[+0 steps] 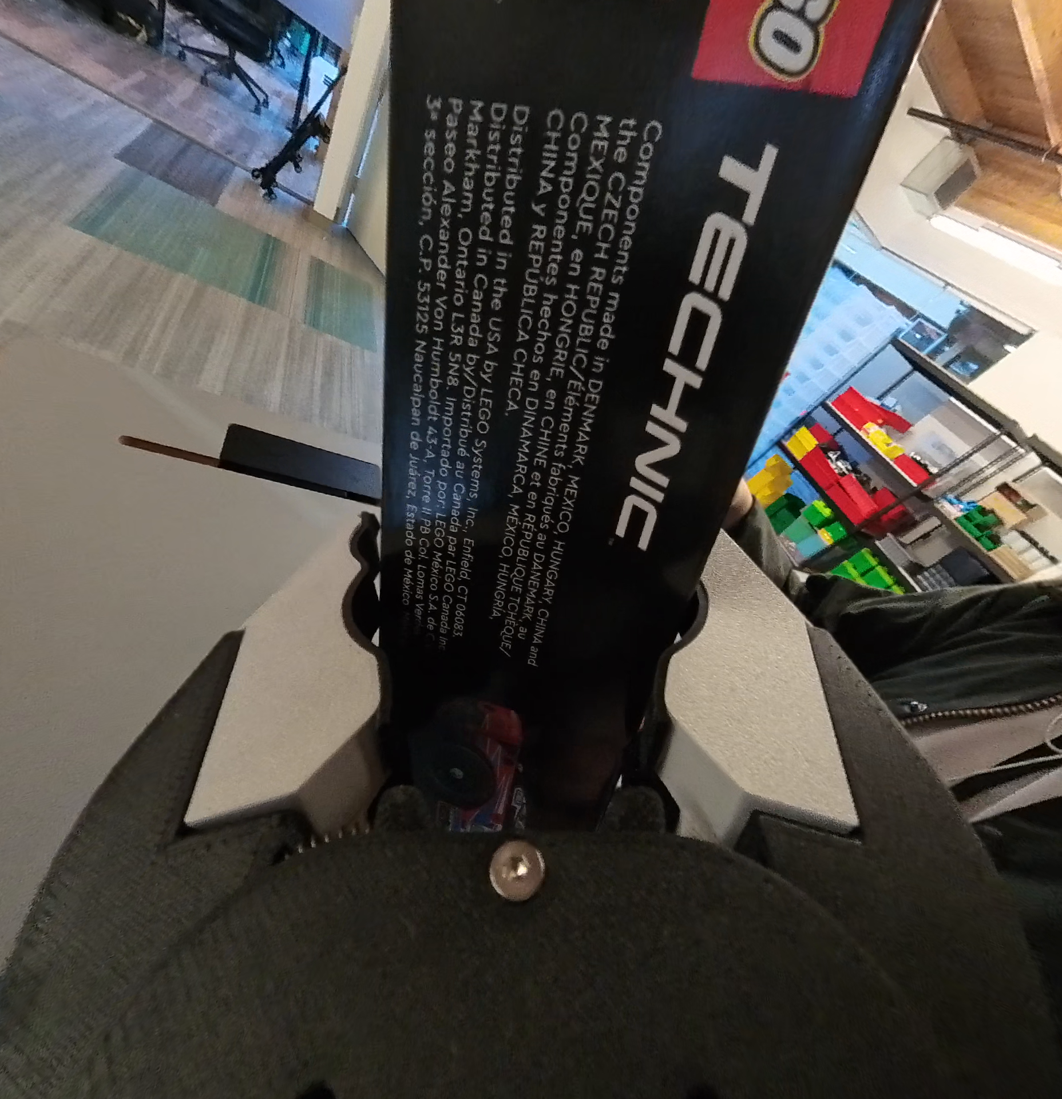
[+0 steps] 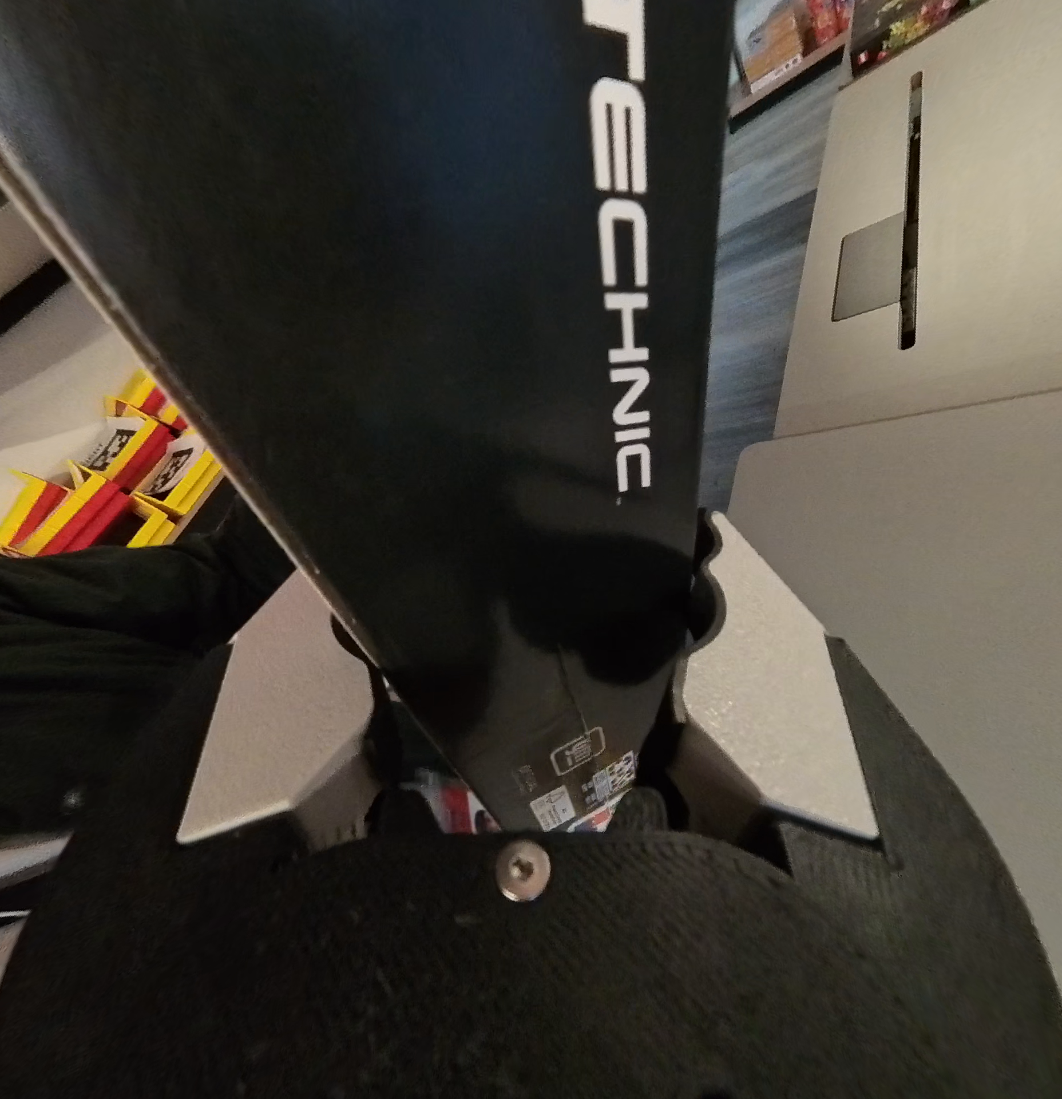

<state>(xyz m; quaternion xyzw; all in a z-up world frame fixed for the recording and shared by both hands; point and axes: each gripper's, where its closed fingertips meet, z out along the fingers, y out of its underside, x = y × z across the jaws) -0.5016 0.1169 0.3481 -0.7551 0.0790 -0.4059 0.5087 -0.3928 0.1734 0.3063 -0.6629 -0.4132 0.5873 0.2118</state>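
A black printed box (image 1: 576, 357) is being clamped by the left gripper (image 1: 525, 571) and the right gripper (image 2: 517, 594), above a grey table (image 1: 100, 565)

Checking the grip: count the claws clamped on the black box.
2. The left claw clamps one narrow side of the black box; the right claw clamps another.
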